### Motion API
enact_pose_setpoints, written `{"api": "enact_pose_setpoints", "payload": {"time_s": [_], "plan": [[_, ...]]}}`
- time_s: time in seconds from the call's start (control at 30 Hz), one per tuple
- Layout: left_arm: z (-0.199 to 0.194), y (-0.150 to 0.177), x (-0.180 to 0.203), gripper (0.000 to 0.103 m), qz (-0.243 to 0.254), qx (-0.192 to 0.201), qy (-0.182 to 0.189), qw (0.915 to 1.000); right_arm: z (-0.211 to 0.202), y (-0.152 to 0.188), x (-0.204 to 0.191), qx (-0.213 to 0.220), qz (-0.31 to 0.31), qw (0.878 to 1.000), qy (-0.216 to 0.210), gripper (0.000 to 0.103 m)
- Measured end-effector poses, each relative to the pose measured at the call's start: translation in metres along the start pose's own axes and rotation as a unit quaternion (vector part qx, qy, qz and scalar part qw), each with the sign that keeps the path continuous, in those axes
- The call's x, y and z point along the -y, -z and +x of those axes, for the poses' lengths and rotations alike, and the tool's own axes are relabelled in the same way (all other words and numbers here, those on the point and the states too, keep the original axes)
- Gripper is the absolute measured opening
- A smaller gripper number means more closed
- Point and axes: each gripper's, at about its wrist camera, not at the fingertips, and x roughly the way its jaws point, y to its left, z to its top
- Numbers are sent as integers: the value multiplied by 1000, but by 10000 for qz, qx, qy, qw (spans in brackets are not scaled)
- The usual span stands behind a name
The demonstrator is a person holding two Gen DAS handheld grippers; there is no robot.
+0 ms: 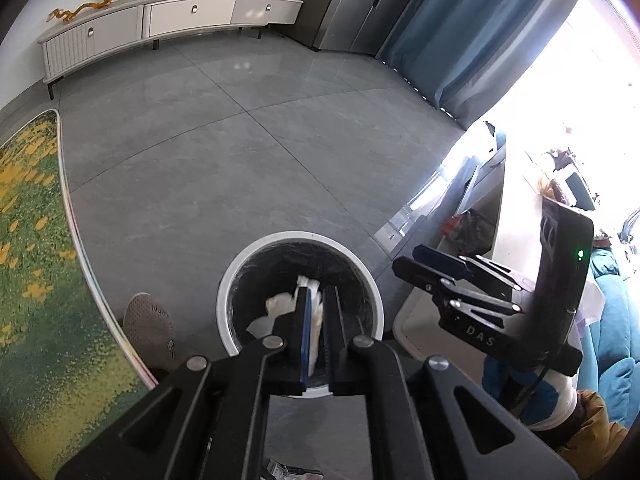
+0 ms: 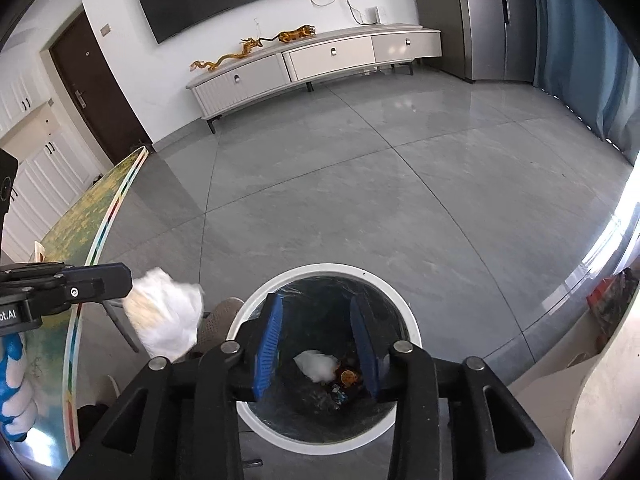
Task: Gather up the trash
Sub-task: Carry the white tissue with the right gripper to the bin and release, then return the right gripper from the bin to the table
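Note:
A round white trash bin [image 1: 230,300] with a dark liner stands on the grey floor; it also shows in the right wrist view [image 2: 408,320]. My left gripper [image 1: 317,304] is shut on a crumpled white tissue [image 1: 318,320] and holds it above the bin's mouth. From the right wrist view the same tissue [image 2: 168,316] hangs from the left gripper's fingers [image 2: 100,280], left of the bin. My right gripper [image 2: 318,340] is open and empty over the bin; it also shows in the left wrist view [image 1: 424,268]. A white wad [image 2: 318,364] and small scraps lie inside the bin.
A table with a green and yellow flowered top [image 1: 36,260] is at the left. A brown slipper [image 1: 150,328] lies beside the bin. A white chair [image 2: 600,380] and a teal sofa [image 1: 612,320] are at the right. A low TV cabinet [image 2: 320,64] stands at the far wall.

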Motion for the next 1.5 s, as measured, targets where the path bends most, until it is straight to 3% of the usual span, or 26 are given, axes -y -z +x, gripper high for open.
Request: {"api": "enact_pose_setpoints", "payload": {"time_s": [0.03, 0.1, 0.13, 0.43, 0.6, 0.7, 1.0, 1.13, 1.33, 1.5], "plan": [[-2, 0, 0, 7, 3, 13, 1, 10000, -3, 0, -1, 22, -4, 10000, 3, 39], [-5, -3, -3, 22, 28, 70, 9, 10000, -7, 0, -3, 70, -15, 10000, 7, 44], [-8, -3, -3, 36, 38, 112, 2, 9999, -9, -2, -5, 95, -18, 10000, 5, 44], [-36, 3, 2, 37, 130, 341, 52, 9993, -45, 1, -11, 306, -40, 9995, 28, 45], [-72, 9, -5, 39, 51, 716, -293, 9970, -66, -2, -23, 458, -116, 9989, 32, 50], [-100, 15, -11, 49, 29, 1016, -558, 9933, -83, -5, -33, 608, -192, 9980, 5, 52], [-202, 50, -38, 51, -294, 1967, -903, 9758, -145, -15, -81, 1203, -575, 9910, -127, 54], [-252, 74, -54, 51, -328, 2205, -1210, 9673, -168, -18, -113, 1412, -811, 9864, -242, 54], [-324, 123, -89, 51, -493, 2544, -1725, 9503, -197, -19, -165, 1680, -1104, 9786, -435, 54], [-386, 166, -122, 52, -718, 2841, -2156, 9315, -212, -16, -205, 1809, -1335, 9726, -590, 56]]}}
